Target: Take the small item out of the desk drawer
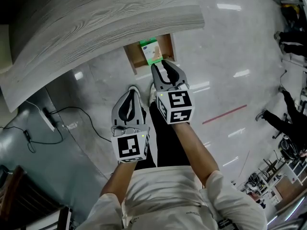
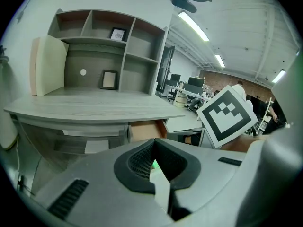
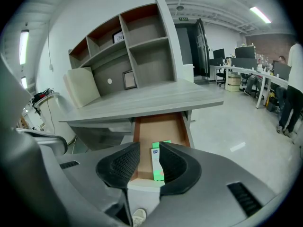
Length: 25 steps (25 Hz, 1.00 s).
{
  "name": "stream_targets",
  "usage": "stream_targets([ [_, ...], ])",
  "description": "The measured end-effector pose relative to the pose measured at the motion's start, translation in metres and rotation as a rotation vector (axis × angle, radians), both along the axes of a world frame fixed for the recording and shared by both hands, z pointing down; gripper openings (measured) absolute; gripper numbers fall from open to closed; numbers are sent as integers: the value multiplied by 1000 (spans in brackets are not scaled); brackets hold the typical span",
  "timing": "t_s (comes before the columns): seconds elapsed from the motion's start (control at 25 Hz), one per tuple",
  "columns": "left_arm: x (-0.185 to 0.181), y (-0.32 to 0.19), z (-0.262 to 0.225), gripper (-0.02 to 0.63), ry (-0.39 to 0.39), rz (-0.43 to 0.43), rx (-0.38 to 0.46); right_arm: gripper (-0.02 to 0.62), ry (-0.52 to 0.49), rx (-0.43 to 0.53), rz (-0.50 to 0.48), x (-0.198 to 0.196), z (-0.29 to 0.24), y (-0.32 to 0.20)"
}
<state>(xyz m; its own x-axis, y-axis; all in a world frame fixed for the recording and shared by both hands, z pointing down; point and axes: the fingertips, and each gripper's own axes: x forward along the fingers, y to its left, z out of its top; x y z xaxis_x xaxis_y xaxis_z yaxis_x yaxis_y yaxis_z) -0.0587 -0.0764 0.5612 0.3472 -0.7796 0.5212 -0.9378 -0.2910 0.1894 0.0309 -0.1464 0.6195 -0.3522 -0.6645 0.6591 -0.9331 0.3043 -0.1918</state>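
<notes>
The desk drawer [image 1: 135, 61] stands pulled out under the grey wooden desk [image 1: 96, 28]. A small green and white box [image 1: 151, 51] lies in it near the front. My right gripper [image 1: 161, 67] hovers over the drawer's front edge, open, with nothing between its pads. In the right gripper view the box [image 3: 156, 163] shows through the gap of the right gripper [image 3: 149, 148], down inside the drawer [image 3: 158, 126]. My left gripper [image 1: 133, 90] hangs lower and to the left, short of the drawer, shut and empty. In the left gripper view the left gripper [image 2: 154, 142] has its tips together below the drawer [image 2: 146, 130].
A shelf unit [image 2: 104, 46] with a small picture frame [image 2: 109, 80] stands on the desk, a cream panel [image 2: 49, 65] at its left. Black cables [image 1: 72, 114] trail on the shiny floor left of me. People [image 1: 288, 119] and office desks are far right.
</notes>
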Motion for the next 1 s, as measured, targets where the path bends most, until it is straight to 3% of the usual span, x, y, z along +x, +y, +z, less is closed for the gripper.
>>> stream_targets([
  [0.56,-3,-8,12,15,-6,-26,-13,282,8,-66,-17,-1,35,-14],
  [1.0,-13,-16,24,15,-14,-55,-33,362,36,-139,-50,-8,67,-22],
])
